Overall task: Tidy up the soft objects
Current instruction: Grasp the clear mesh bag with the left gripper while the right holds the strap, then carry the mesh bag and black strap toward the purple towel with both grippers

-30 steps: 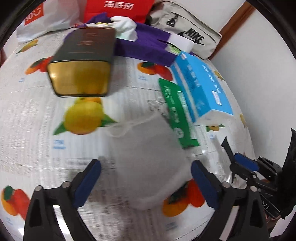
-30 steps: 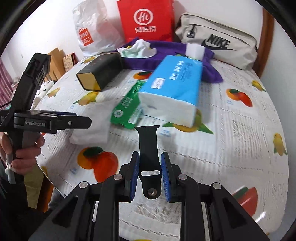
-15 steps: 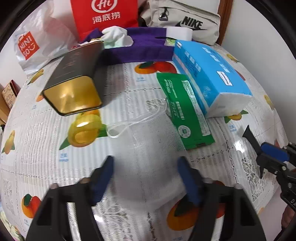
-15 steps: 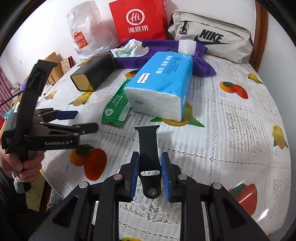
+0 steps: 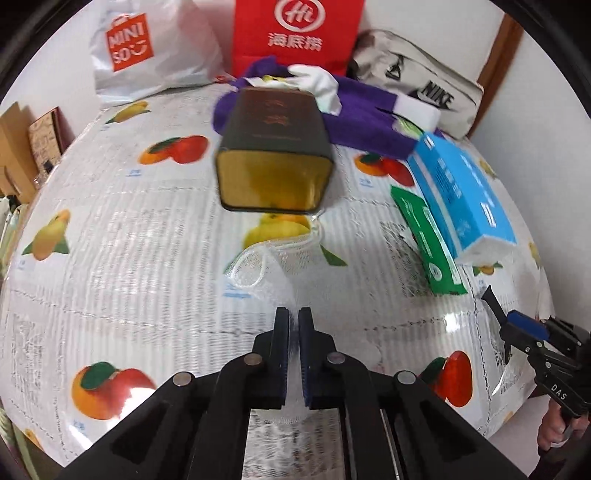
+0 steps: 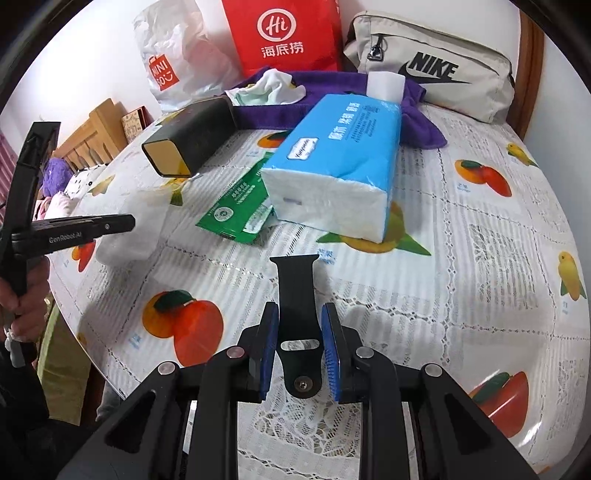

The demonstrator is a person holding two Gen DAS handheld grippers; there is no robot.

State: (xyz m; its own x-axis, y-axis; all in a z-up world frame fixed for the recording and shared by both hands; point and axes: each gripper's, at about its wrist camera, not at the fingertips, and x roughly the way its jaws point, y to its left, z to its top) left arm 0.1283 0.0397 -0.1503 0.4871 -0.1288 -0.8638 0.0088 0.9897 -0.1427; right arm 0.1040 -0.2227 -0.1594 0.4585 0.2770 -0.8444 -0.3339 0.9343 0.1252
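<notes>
**Left gripper pinching mesh pouch, right gripper clamped on black strap**

Left wrist view: left gripper has its fingers pressed nearly together, thin white mesh pouch caught between the pads. Pouch lies flat on the fruit-print tablecloth, drawstring loop at its far left corner, far edge reaching the gold end of the dark tin box. Box lies on its side, far end against the purple cloth. Green packet right of the pouch, partly under the blue tissue pack. White rag on the purple cloth. Miniso bag, red Hi bag and Nike bag along the back wall. Right gripper enters at the right edge; from here cannot tell its jaw state.

Right wrist view: right gripper closed on a black strap, blue pads touching both strap edges, strap sticking forward over the tablecloth. Left gripper at the left edge, side-on, over the white pouch, which sits near the table's left edge. Tissue pack centre, overlapping the green packet. Tin box behind-left. White foam block on the purple cloth, in front of the Nike bag.
</notes>
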